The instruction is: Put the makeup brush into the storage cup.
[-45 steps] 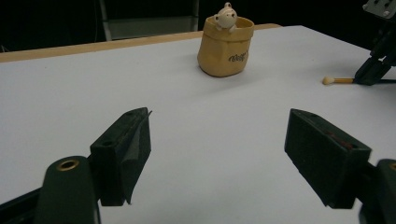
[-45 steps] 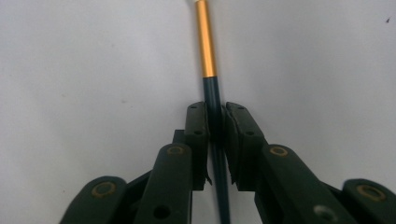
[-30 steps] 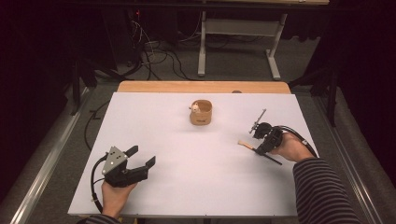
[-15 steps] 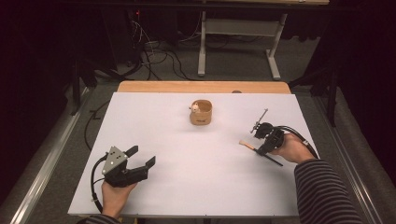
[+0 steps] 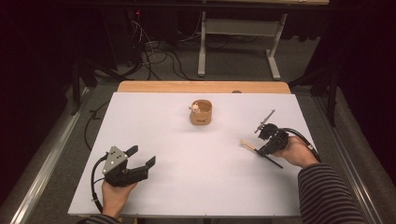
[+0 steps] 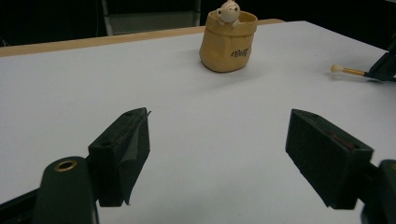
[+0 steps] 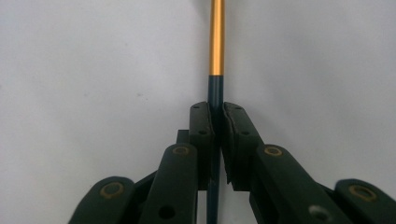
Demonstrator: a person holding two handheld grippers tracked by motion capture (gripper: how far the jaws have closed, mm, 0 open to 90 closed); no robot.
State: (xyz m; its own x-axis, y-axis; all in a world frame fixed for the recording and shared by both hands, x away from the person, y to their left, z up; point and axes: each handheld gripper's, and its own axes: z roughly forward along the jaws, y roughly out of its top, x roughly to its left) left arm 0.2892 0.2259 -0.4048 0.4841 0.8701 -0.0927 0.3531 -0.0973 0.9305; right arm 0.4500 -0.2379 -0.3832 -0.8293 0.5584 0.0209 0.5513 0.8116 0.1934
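Right gripper (image 5: 262, 148) clamped on thin brush (image 7: 216, 42), low over table (image 5: 196, 186), right of tan pouch (image 5: 201, 113). Left gripper (image 5: 143, 157) agape, empty, near-left of pouch. Step: brush just gripped. Next, likely: lift, carry toward pouch, keep shaft from slipping.

The table (image 5: 187, 177) top looks matt, smooth white, with a bare wood strip (image 5: 203, 87) along its 12 o'clock edge. The brush (image 7: 216, 42) handle shines like gold metal; the gripper (image 7: 215, 121) pads look matt black rubber.

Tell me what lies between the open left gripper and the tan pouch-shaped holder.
Nothing: in the left gripper view, bare white table runs from the left gripper to the tan pouch-shaped holder.
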